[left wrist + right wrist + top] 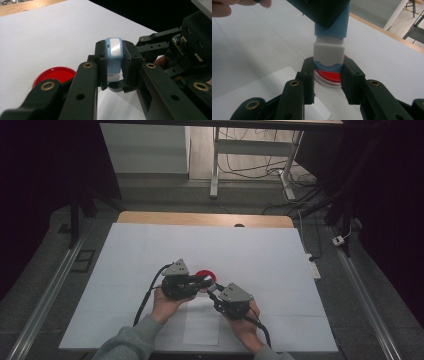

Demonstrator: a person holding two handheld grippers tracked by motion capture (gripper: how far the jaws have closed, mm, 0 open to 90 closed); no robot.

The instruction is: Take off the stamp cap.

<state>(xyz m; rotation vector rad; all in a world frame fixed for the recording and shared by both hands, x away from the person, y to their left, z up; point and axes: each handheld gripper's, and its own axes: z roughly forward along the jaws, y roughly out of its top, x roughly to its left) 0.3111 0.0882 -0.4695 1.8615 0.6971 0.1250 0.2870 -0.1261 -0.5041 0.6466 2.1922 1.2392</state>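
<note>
Item: a small blue-and-white stamp (114, 57), blue body with a white collar and a blue end piece, held in the air between both claws, above the red ink pad (329, 75) and just over the white surface (150, 255).

Holders: we see the left claw (114, 62) clenched on the blue body, pads on either flank. The right claw (328, 71) is clenched on the lower blue end, just under the white collar.

Step in hand: we judge this to be the pulling-apart of the stamp, one claw steadying the body while the other takes the cap end.

Next move, as we judge it: a straight pull along the stamp's own axis, both grips kept firm, no twisting that could slip the pads.

Surroundings: a loose sheet of paper (201, 327) lies on the surface near the person's side; the ink pad sits beside its far edge. Wooden table edge (205, 219) beyond.
</note>
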